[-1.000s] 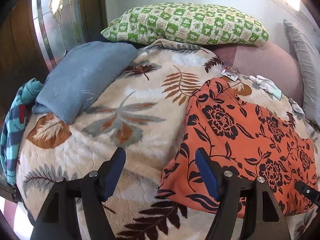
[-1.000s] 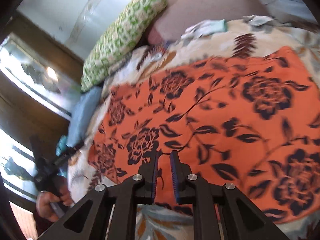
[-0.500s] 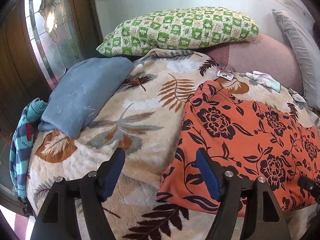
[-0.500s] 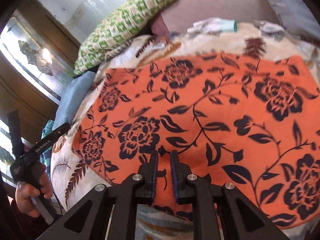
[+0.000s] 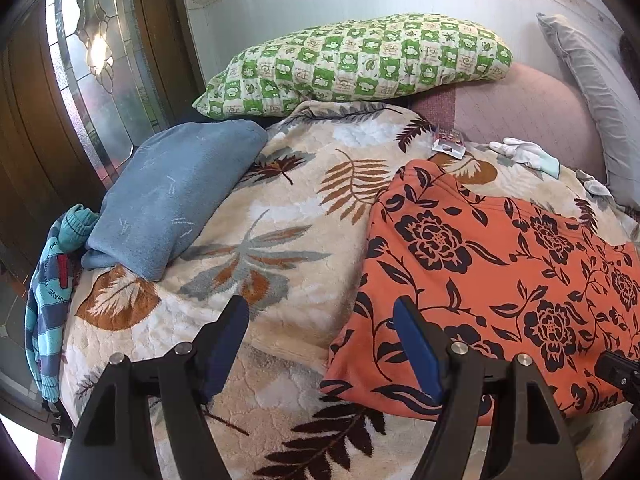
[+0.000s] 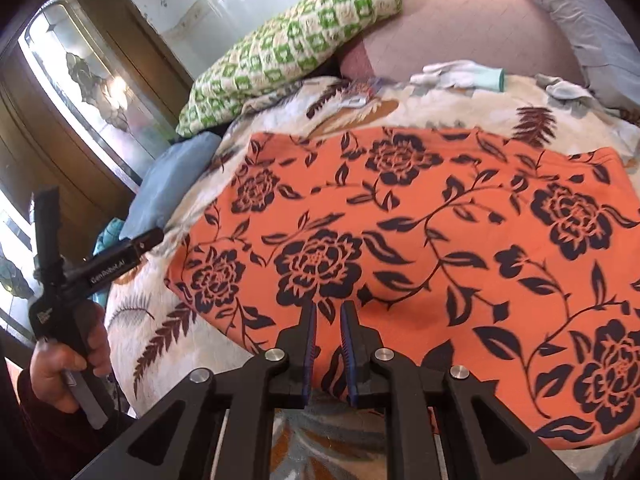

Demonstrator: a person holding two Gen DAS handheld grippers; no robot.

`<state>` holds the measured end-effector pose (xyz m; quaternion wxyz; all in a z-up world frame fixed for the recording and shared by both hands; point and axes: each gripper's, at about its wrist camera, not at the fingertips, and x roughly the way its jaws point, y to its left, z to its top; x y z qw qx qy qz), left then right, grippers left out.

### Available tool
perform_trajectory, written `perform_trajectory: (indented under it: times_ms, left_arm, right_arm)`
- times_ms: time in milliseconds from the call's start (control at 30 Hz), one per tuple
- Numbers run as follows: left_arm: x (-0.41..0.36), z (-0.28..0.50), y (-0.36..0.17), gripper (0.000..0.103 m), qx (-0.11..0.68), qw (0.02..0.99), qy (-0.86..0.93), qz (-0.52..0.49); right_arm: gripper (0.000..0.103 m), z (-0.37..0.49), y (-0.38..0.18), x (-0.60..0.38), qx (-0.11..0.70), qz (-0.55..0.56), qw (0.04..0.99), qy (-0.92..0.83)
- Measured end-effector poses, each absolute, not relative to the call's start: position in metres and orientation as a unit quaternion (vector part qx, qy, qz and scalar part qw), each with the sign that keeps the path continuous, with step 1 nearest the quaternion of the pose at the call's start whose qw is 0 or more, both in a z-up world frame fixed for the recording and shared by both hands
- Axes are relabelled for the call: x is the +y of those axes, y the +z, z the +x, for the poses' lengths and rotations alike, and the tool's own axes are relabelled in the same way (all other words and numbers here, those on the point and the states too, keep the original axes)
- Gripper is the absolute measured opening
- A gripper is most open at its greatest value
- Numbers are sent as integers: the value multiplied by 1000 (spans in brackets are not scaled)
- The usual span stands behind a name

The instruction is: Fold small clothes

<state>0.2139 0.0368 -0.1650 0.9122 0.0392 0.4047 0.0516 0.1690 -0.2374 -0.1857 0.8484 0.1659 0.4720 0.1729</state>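
The orange garment with a black floral print (image 6: 420, 248) lies flat on the cream leaf-patterned blanket (image 5: 280, 216) that covers the bed. In the right wrist view it fills the centre and right of the frame; in the left wrist view it occupies the lower right.

Task status:
- The garment forms a broad, roughly rectangular panel. Whether it has already been folded once cannot be told; no sleeves or neckline are visible.
- It remains wide, so further folds are judged to be left.
- A folded blue fleece item (image 5: 176, 192) rests at the left of the left wrist view, beside the green-and-cream checked pillow (image 5: 360, 68). It may be a finished piece; this cannot be confirmed.
- A turquoise striped knit garment (image 5: 48, 300) hangs at the far left edge of the bed, apparently not yet folded.

Orientation: in the right wrist view the garment's long axis runs from the left to the right of the frame, with its near edge along the lower frame.

Hand-held gripper state:
- The left hand-held gripper (image 5: 320, 340) is spread wide and empty, above the blanket at the garment's lower left corner.
- The right hand-held gripper (image 6: 328, 344) is pressed nearly together over the garment's near edge. No cloth is visible in the narrow gap.
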Motion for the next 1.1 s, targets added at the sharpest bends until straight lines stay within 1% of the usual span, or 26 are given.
perform_trajectory:
  times_ms: [33,100,133,267,400,467,600,667,733,800,867,933,1100]
  left_arm:
    - [36,215,-167,76,408,911,47,39]
    - [36,219,-173,83,424,904,37,35]
    - [38,223,-178,84,436,899,35,31]
    - [55,238,-202,84,483,873,61,3]
    - [61,242,-217,84,512,857,49,-17]
    - [63,240,-216,84,511,858,43,-24]
    - [69,237,-210,83,499,865,35,-47]
    - [70,236,-205,79,485,872,27,-56]
    - [68,236,-203,79,479,876,16,-56]
    - [63,237,-207,79,487,872,6,-48]
    - [61,240,-212,79,498,866,0,-50]
    - [62,244,-215,79,508,859,1,-56]
    - [78,244,-204,79,491,867,4,-82]
  right_arm:
    - [16,171,-189,-238,476,166,847,168]
    - [16,175,-195,-242,485,171,844,155]
    - [16,177,-199,-245,492,173,841,145]
    - [16,185,-222,-254,522,200,818,135]
    - [16,186,-224,-254,527,203,813,138]
    - [16,185,-221,-257,525,212,812,144]
    - [16,178,-208,-259,495,225,823,164]
    - [16,176,-203,-254,482,221,829,179]
    - [16,176,-205,-246,486,216,824,194]
    - [16,178,-216,-237,511,201,813,193]
    - [16,178,-224,-233,520,191,811,189]
    - [16,180,-222,-233,520,189,811,192]
    - [16,177,-215,-243,506,217,810,200]
